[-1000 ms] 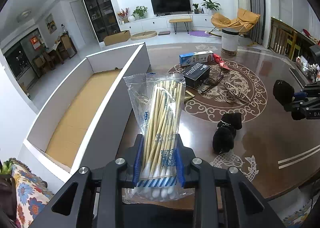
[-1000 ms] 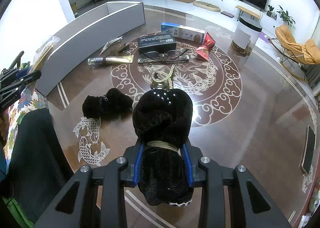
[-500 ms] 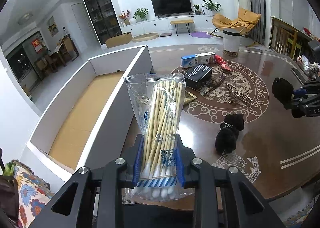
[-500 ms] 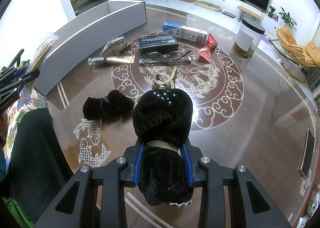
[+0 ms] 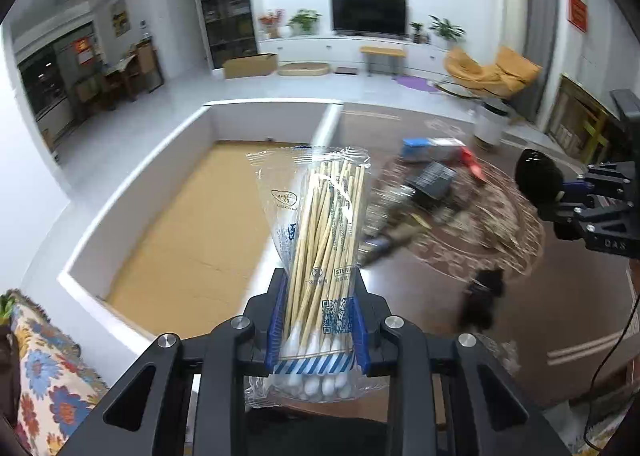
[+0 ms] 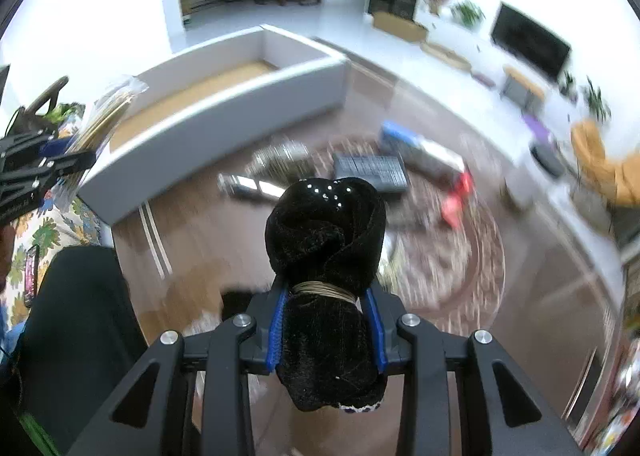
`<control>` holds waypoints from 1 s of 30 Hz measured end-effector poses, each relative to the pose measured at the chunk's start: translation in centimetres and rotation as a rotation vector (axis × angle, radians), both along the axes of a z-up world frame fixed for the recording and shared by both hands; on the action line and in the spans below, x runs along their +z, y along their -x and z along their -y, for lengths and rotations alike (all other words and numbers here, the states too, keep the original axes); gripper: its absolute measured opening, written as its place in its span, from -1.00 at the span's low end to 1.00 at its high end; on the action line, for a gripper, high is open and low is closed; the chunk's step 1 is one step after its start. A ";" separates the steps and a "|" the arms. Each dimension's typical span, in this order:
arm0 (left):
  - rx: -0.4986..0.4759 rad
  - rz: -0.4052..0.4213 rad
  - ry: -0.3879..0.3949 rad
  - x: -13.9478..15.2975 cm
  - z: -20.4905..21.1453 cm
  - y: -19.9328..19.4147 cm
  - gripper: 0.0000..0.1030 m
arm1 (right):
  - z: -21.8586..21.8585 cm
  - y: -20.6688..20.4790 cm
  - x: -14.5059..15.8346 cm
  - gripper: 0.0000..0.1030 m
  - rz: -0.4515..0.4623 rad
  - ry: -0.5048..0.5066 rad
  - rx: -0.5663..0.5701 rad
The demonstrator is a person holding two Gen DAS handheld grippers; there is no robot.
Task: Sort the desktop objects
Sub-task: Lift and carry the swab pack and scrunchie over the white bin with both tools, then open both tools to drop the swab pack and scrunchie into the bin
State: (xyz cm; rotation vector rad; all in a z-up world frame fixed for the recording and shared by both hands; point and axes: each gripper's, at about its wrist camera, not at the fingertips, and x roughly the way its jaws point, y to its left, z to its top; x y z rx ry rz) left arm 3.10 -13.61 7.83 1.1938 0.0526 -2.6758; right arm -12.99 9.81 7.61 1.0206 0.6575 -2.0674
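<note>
Left tongs (image 5: 318, 330) gripping swab pack (image 5: 318, 240) above box rim (image 5: 324, 131), right tongs (image 6: 326, 326) gripping black pouch (image 6: 326, 240)

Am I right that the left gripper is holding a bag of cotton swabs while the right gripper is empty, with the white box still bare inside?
Not quite: the right gripper is not empty; the right wrist view shows it shut on a black velvet pouch. The left gripper does hold the bag of cotton swabs, and the white box is bare inside.

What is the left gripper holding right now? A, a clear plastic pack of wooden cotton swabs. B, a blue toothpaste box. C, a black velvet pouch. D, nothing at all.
A: the left gripper is shut on the clear plastic pack of wooden cotton swabs, pinched near its bottom end, in front of the white open box with a cardboard floor.
</note>
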 end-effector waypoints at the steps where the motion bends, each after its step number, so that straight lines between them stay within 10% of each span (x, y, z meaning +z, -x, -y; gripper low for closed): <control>1: 0.019 0.001 0.004 0.2 1.2 0.1 -0.44 | 1.4 -0.2 0.5 -0.33 -0.024 -0.002 0.021; 12: 0.200 0.047 -0.013 -1.2 13.8 1.5 -0.44 | 17.9 -1.7 2.1 -0.33 -0.169 0.019 0.237; 30: 0.288 0.253 -0.115 -10.9 21.8 5.5 -0.44 | 35.3 0.4 -5.8 -0.33 -0.054 0.014 0.373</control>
